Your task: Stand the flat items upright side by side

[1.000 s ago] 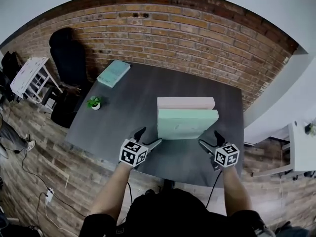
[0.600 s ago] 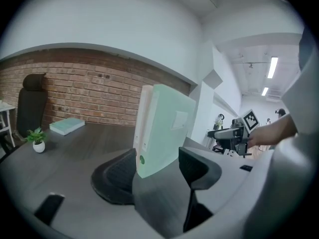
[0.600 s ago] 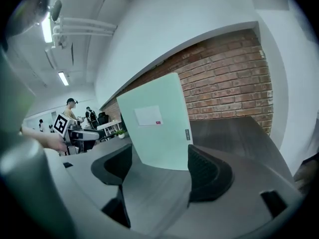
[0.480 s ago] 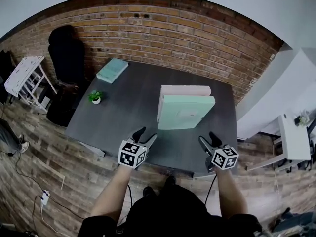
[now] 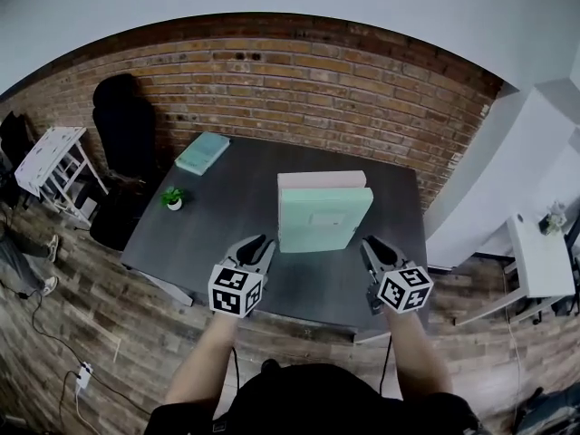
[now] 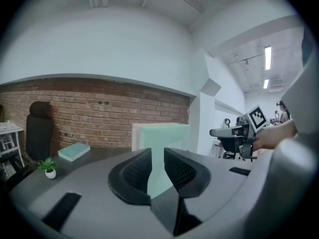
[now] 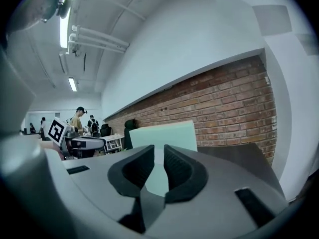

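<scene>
Left gripper (image 5: pixel 257 243) and right gripper (image 5: pixel 370 246) have just been closing. Jaws are sitting nearly together with a thin slit left, gripping nothing. Mint book (image 5: pixel 319 217) and pink book (image 5: pixel 322 179) (books, I think) are standing upright, touching, mid-table (image 5: pixel 227 208), just beyond both grippers.

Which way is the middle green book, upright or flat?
Upright: the green book stands on its edge, with the pink book close behind it.

An office: brick wall (image 5: pixel 299 71), desk (image 5: pixel 227 211), chair (image 5: pixel 127 116), strip lights (image 7: pixel 65 26).
</scene>
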### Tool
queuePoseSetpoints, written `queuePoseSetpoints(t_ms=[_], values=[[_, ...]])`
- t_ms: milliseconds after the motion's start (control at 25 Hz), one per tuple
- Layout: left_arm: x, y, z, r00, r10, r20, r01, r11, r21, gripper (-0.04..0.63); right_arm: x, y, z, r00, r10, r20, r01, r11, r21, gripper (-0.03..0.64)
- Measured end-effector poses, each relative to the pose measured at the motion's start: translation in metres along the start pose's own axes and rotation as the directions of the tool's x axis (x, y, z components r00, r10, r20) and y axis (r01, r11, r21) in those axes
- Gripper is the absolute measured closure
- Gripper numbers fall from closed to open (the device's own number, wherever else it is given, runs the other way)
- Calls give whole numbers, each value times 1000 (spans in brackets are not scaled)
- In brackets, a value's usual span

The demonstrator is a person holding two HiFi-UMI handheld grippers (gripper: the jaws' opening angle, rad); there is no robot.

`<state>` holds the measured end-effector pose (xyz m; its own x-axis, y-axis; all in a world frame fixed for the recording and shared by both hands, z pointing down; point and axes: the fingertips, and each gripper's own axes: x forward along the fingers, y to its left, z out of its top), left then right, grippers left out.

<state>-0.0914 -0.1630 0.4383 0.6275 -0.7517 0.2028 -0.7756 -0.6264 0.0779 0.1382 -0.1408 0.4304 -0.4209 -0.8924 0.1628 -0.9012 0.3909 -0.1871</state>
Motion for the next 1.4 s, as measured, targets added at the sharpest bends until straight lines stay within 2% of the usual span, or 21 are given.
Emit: queuePoseSetpoints(t_ms=[160,320,440,560,760,920,1040,1120,1280,1400], values=[[0,-14,24,997,67,44,-68,998,6,531,-9,4,26,999,46,19,-45,998,-40,596],[1,-32,43,990,125,64,-126,992,7,542,-34,1,43,994,103,30,-100,990,-100,601],[3,-49,51,987,149,63,-150,989,6,548,-52,-11,49,991,123,46,-118,988,-100,601],[6,-67,47,982,181,54,-181,983,-14,551,-64,-28,41,989,140,44,-136,987,-85,601],[-1,-84,18,967,255,4,-254,966,-50,561,-71,-43,9,986,168,-12,-168,985,-27,601],[-12,-92,8,970,244,-13,-244,969,-22,577,-65,-34,5,978,209,-19,-209,977,-34,601],[-12,-79,11,971,240,-8,-240,970,-31,577,-55,-30,22,980,198,16,-197,979,-61,601],[-9,-71,21,972,234,0,-234,972,-29,578,-49,-27,38,981,186,51,-183,981,-64,601],[-8,-59,57,974,221,43,-223,974,44,577,-38,-9,67,976,199,89,-188,975,-115,601],[-10,-49,76,971,232,62,-236,970,65,577,-35,3,89,970,212,122,-199,973,-114,601]])
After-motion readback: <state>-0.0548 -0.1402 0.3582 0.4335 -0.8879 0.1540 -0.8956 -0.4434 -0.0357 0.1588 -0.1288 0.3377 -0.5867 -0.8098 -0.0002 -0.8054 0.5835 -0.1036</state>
